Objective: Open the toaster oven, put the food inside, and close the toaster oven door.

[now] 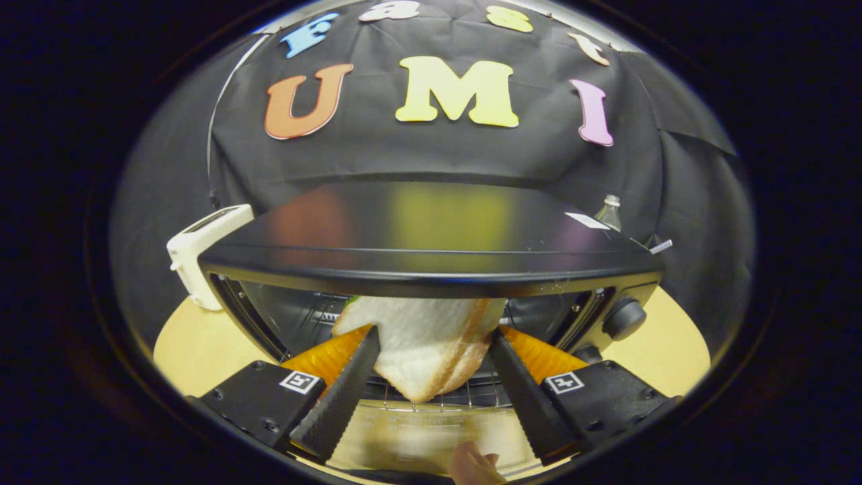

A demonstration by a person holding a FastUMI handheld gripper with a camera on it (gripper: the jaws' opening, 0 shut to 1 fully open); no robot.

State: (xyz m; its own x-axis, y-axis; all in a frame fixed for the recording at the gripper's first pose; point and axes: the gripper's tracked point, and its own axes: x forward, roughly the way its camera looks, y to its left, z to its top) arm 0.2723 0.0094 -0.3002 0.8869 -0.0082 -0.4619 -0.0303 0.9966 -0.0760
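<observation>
Nearest the lens, the hand-held gripper [431, 350] has its two fingers set fairly wide, and a slice of bread [421, 353] hangs between them, one corner pointing down. Both fingers seem to press on its sides, so I judge the bread is held rather than resting on anything. A fingertip of the person's hand [475, 465] shows just below, at the near edge of the open door [404, 431].

Going left to right: a white toaster [202, 252] stands on the counter [195, 347] at the oven's left side, touching or just beside it; I cannot tell which. Next comes the black toaster oven [431, 249], its door folded down toward the camera and its mouth open. Inside, a wire rack [465, 397] shows below the bread; nothing else can be made out in the cavity. A knob [624, 318] sits on the oven's right front panel, and behind the oven's right rear corner the top of a bottle [609, 212] stands.

As for progress, opening looks done. The bread is at the oven's mouth, partly under the top edge but not yet set on the rack. Left to do: lower it onto the rack, let go, draw back and shut the door.
</observation>
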